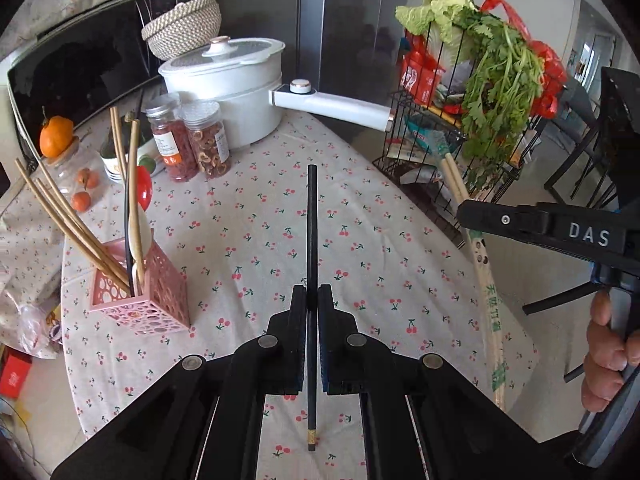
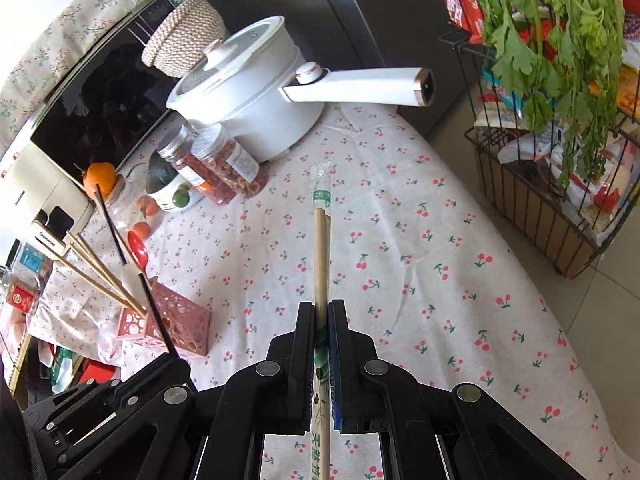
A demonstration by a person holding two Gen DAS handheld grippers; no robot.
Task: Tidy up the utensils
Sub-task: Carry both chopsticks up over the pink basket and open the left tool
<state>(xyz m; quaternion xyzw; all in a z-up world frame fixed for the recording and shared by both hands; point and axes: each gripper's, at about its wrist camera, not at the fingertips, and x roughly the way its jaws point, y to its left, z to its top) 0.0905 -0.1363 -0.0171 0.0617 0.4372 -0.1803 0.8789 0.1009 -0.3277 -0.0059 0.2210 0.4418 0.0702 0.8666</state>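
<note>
Take the pink holder (image 1: 140, 292) as your mark: it stands near the left edge of the cherry-print tablecloth (image 1: 360, 240), already crowded with bamboo chopsticks (image 1: 72, 220), a white spoon and a red spoon (image 1: 143, 190). To its right the cloth lies bare across the whole middle of the table, so you have room there. Behind the holder stand two spice jars (image 1: 196, 144) and, further back, the white pot (image 1: 232, 92), whose long handle reaches out over the far table edge. Well to the right of the holder, past the table's right edge, a wire rack (image 1: 460, 140) of greens and packets stands on the floor.

Your right gripper's arm reads "DAS" in the left wrist view. The wrapper has green printed characters, too small to read surely.

Your left gripper (image 1: 312, 300) is clamped on a black chopstick (image 1: 312, 220), held above the cloth to the right of the holder. Your right gripper (image 2: 322, 316) is clamped on a pair of bamboo chopsticks in a paper wrapper (image 2: 320, 248), further right of the holder.
</note>
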